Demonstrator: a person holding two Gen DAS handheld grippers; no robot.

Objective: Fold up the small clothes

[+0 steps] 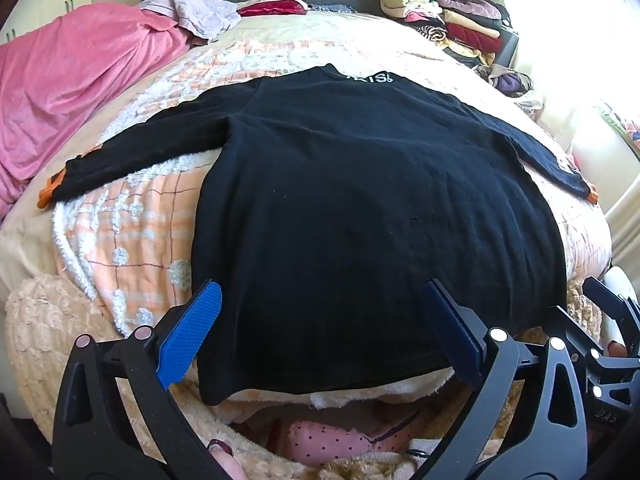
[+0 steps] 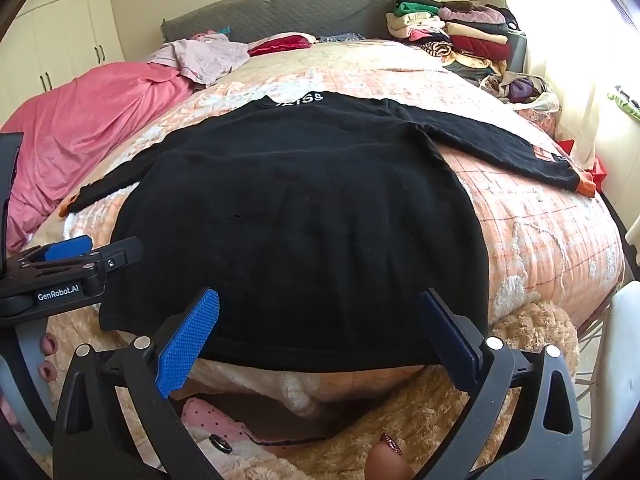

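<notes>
bed (image 1: pixel 168 216): peach checked quilt, pink blanket (image 1: pixel 68 80) on its left side | black top (image 1: pixel 360 208): spread flat mid-bed, sleeves out sideways, hem toward the cameras | clothes pile (image 1: pixel 452 20): far right corner | left tool (image 1: pixel 320 316): spread wide over hem, pinching nothing | right tool (image 2: pixel 320 320): likewise spread, empty

- Wide bed (image 2: pixel 560 240) covered by a peach-and-white checked quilt
- Black long-sleeved top (image 1: pixel 360 208) spread flat, sleeves out
- Crumpled pink blanket (image 1: pixel 72 80) at left
- Stack of folded clothes (image 2: pixel 452 32) by the headboard
</notes>
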